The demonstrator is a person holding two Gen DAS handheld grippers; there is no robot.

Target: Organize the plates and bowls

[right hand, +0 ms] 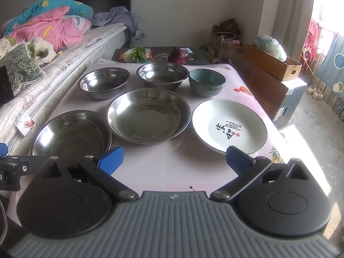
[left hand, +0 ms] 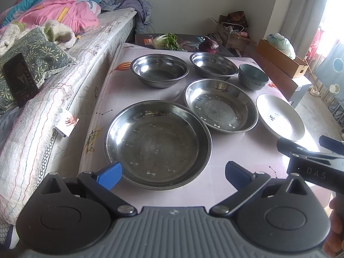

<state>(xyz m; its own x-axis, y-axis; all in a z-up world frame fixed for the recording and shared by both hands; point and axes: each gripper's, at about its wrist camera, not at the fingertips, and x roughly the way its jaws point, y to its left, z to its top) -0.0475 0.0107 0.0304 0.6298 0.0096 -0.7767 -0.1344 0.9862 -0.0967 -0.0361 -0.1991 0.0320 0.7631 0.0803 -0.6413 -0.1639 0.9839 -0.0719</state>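
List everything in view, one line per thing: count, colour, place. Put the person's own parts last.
steel plates: 2, silver; larger at table's near left, smaller behind it, mid-table.
steel bowls: 2, silver; far row, one left, one centre.
ceramic bowl: 1, teal; far right of the row.
white plate: 1, white with black and red characters; near right.
table: 1, pale pink printed cover.
leafy vegetable: 1, green and white; beyond the table.
red cabbage: 1, purple; beyond the table.
bed: 1, white quilted, pink and blue bedding; left.
cardboard box: 1, brown; right.
left gripper: blue fingers, open, over the larger plate.
right gripper: blue fingers, open, empty.
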